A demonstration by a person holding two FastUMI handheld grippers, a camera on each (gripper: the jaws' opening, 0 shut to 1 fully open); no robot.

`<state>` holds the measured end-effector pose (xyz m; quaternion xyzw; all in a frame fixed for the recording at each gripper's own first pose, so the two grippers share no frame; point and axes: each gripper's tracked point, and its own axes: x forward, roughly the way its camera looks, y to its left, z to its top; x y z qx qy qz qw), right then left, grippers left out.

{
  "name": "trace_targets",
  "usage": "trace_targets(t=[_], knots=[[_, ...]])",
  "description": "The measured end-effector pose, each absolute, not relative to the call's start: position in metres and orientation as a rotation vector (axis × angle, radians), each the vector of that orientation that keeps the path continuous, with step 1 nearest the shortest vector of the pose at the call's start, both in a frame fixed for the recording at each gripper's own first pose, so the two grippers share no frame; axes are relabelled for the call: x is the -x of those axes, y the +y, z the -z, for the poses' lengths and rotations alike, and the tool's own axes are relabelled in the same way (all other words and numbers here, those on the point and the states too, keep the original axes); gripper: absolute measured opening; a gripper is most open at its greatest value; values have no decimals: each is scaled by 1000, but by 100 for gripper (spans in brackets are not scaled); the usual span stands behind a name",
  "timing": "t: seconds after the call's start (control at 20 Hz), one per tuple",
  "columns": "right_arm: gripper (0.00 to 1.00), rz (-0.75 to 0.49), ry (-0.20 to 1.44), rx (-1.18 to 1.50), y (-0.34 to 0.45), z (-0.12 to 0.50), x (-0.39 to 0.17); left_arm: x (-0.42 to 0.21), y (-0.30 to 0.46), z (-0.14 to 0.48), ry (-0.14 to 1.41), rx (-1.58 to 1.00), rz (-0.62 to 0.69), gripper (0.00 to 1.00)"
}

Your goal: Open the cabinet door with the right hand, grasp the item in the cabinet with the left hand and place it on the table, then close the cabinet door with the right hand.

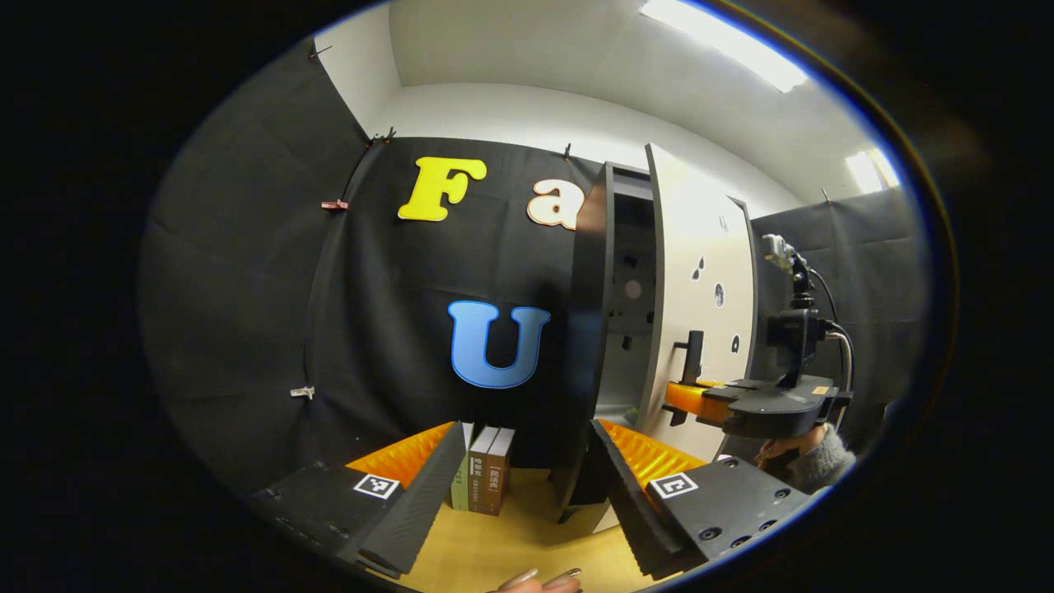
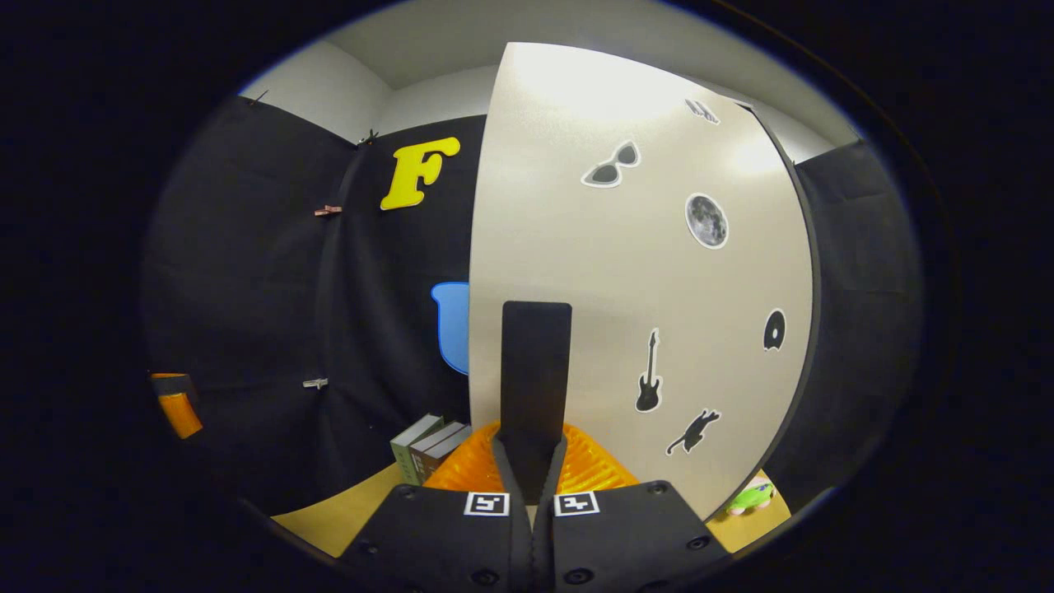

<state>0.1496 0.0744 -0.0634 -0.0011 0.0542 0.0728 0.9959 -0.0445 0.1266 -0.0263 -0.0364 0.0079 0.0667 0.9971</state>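
The cabinet (image 1: 591,329) stands on the table with its white sticker-covered door (image 1: 704,247) swung partly open, showing a dark interior (image 1: 630,346). I cannot make out the item inside. My right gripper (image 2: 531,445) is shut on the door's black upright handle (image 2: 535,371). From the left gripper view, the right gripper (image 1: 679,397) is at the handle (image 1: 693,350). My left gripper (image 1: 525,428) is open with nothing between its fingers, low over the table in front of the cabinet's near side panel.
Three books (image 1: 482,469) stand on the wooden table (image 1: 494,543) against the booth wall, left of the cabinet. A small green toy (image 2: 751,497) lies on the table beyond the door's right edge. A person's fingertips (image 1: 539,579) and grey sleeve (image 1: 815,461) are close by.
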Motion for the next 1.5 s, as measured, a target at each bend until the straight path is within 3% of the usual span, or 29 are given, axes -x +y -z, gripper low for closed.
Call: trace_targets(t=[0.8, 1.5], knots=[[5, 39, 131, 22, -31, 39, -22, 18, 9, 51, 97, 119, 237, 95], [5, -22, 115, 11, -89, 30, 11, -87, -85, 64, 137, 106, 265, 95]])
